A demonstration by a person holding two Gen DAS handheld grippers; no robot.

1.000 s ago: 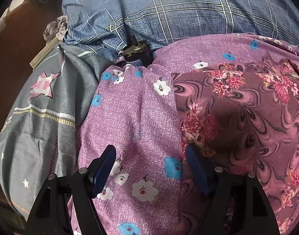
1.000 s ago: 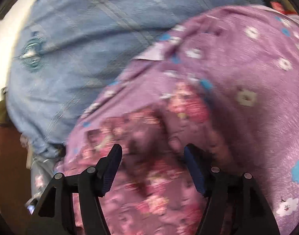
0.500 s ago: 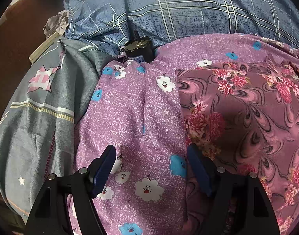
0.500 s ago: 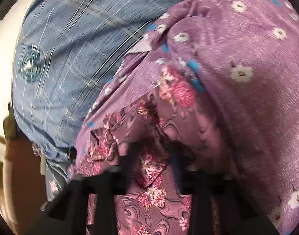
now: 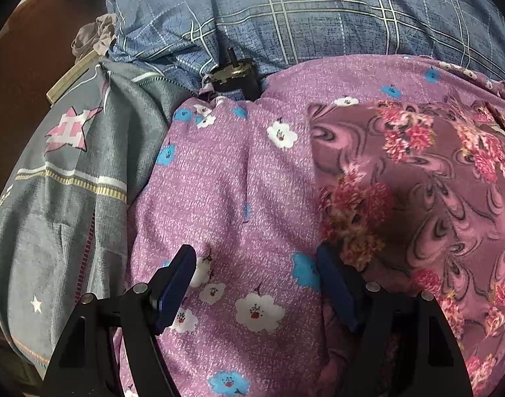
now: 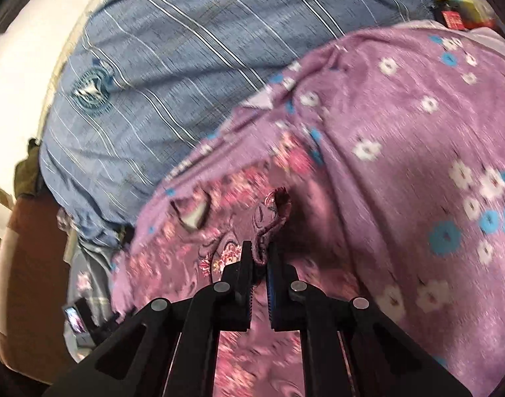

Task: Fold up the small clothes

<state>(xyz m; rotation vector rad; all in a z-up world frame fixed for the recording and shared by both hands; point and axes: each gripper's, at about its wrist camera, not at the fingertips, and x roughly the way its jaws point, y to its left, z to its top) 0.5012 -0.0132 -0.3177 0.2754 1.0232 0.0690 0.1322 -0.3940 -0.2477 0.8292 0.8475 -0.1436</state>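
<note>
So the right gripper [image 6: 259, 251] is clamped tight on a bunched-up fold of the maroon floral garment [image 6: 232, 258], dead centre and a bit below the middle of the right wrist view. The pinched cloth pokes up out of the top of the pads like a little crest. That view is pretty blurry, so don't ask me which edge of the garment it is, I can't tell.

The left gripper [image 5: 255, 278] is spread wide and gripping nothing. Its blue pads [image 5: 174, 284] sit at the bottom of the left wrist view, over the purple flowered blanket [image 5: 226, 178]. The pad on the right of the frame sits just at the near left edge of the same maroon floral garment [image 5: 418, 178], but isn't pressing on it as far as I can see.

Going outward: the garment lies on top of the purple blanket and fills the right half of the left wrist view. Left of the blanket there's a grey fabric with a pink star [image 5: 67, 165]. Across the top runs a blue plaid pillow [image 5: 318, 13], and a small dark metal object [image 5: 234, 74] is wedged between it and the blanket. In the right wrist view the same blue pillow [image 6: 173, 76] fills the upper left, with a round emblem [image 6: 91, 91] on it.
</note>
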